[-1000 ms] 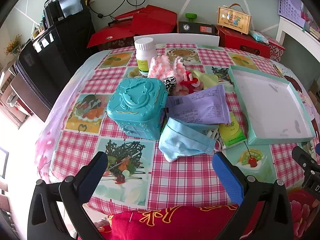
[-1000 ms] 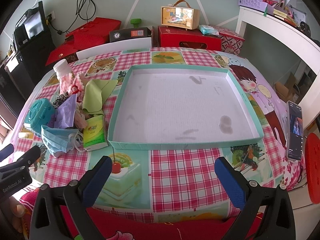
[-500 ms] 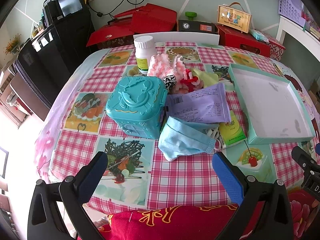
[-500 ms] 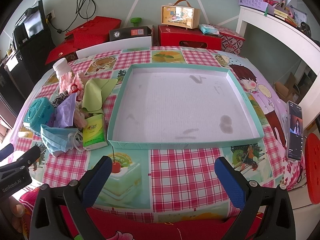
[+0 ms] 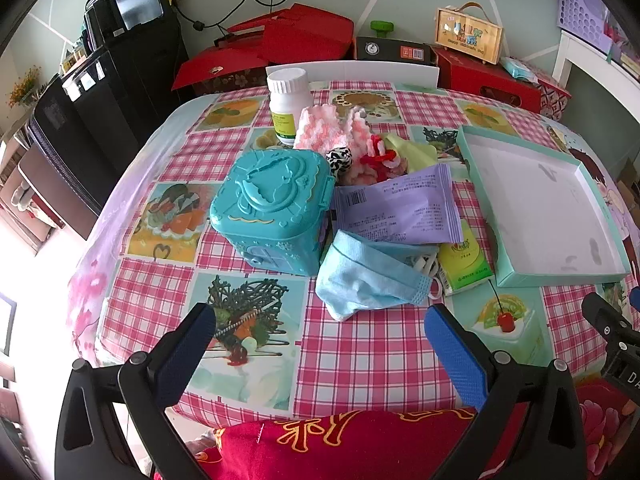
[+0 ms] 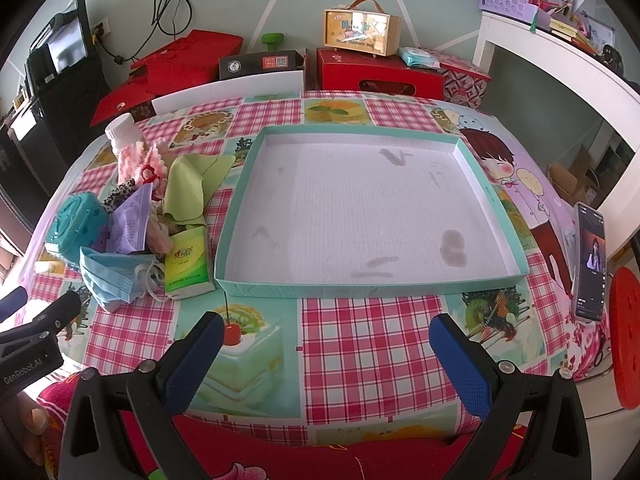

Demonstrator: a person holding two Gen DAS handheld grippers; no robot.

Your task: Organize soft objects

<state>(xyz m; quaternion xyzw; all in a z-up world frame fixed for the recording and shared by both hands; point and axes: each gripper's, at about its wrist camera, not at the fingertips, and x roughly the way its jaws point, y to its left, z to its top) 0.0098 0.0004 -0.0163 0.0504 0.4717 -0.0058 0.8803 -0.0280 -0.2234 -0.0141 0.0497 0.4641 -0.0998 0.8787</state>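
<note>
Left tool [image 5: 320,344] and right tool [image 6: 326,344] both spread apart, empty, over desk [image 6: 360,344] edge; blue mask [image 5: 368,280] beside teal tray [image 6: 496,200]

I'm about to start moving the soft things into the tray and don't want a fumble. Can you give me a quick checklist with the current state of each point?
1. Left gripper open and holding nothing: ok.
2. Right gripper open and holding nothing: ok.
3. Shallow teal-rimmed white tray has room inside: ok, nothing lies in it.
4. Crumpled light blue face mask reachable at the near edge of the pile: ok, nothing lies on its front part.
5. Mask free of neighbours: not ok, the purple plastic packet overlaps its far edge and its white ear loops lie against the green tissue pack.
6. Hard teal plastic box clear of the mask: cannot tell, they look very close.
</note>
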